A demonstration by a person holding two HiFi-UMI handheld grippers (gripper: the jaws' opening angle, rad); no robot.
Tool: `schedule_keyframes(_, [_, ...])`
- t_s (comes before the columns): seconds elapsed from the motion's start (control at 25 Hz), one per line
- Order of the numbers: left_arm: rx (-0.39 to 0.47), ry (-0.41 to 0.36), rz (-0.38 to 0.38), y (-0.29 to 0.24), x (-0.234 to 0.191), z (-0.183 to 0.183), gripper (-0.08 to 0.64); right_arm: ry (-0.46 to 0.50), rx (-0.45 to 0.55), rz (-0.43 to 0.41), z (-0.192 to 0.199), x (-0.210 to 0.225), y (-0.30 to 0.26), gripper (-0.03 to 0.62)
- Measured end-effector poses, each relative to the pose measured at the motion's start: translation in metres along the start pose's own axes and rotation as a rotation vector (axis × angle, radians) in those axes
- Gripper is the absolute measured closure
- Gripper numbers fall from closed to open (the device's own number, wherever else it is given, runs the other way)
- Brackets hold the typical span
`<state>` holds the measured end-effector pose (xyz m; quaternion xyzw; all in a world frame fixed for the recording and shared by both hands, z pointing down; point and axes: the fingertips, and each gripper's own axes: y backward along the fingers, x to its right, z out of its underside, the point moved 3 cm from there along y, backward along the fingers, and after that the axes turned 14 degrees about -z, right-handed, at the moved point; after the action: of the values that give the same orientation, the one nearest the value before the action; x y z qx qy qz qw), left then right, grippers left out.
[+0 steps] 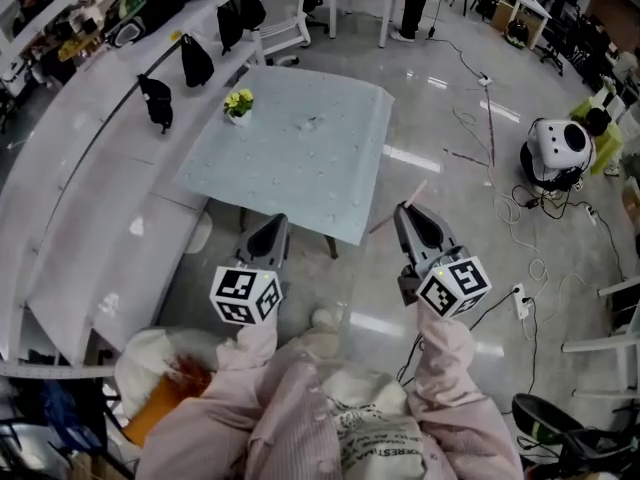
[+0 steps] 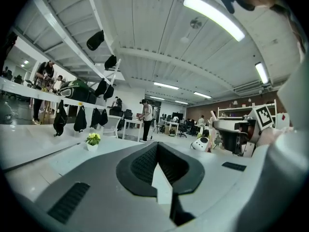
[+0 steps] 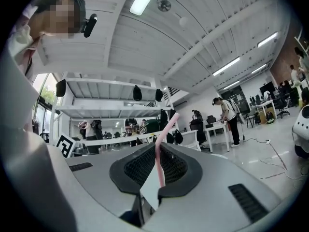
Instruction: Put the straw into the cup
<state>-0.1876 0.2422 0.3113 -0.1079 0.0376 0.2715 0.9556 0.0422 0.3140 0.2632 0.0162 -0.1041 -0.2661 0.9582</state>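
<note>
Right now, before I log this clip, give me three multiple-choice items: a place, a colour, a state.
1. The flower pot stands: A on the floor; B on the table, near its far left corner; C on a chair.
2. The straw is: A green; B white; C pink.
3. The right gripper is: A shut on the straw; B wide open, empty; C out of view.
Answers: B, the head view shows it on the tabletop; C, it shows pink; A, its jaws pinch the straw.
</note>
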Motion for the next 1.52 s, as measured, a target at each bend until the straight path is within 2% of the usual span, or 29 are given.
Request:
schedule_keyframes(0.24, [0.000,-0.006,0.005,-0.068,-0.023,-0.016,0.561,0.007,0.011,0.005,-0.007,0.051,-0.051,0.566])
schedule_keyframes(0.68, [-0.024,0.004,-0.010,-0.133,-0.036,-0.013,0.561,-0.008,0.067,0.016,-0.011,0.115,-0.098,0.566])
schedule_keyframes(1.04, [-0.061,0.044,-0.093,-0.213,-0.055,-0.012,0.561,-0.071,0.114,0.008,-0.014,0.203,-0.157,0.566])
schedule_keyframes(1.28, [-0.091,0.091,-0.164,-0.269,-0.063,-0.011,0.561,-0.126,0.105,-0.044,-0.011,0.264,-0.212,0.566])
schedule_keyframes(1.52, [-0.125,0.133,-0.231,-0.313,-0.071,-0.003,0.561,-0.171,0.083,-0.123,-0.005,0.305,-0.267,0.566])
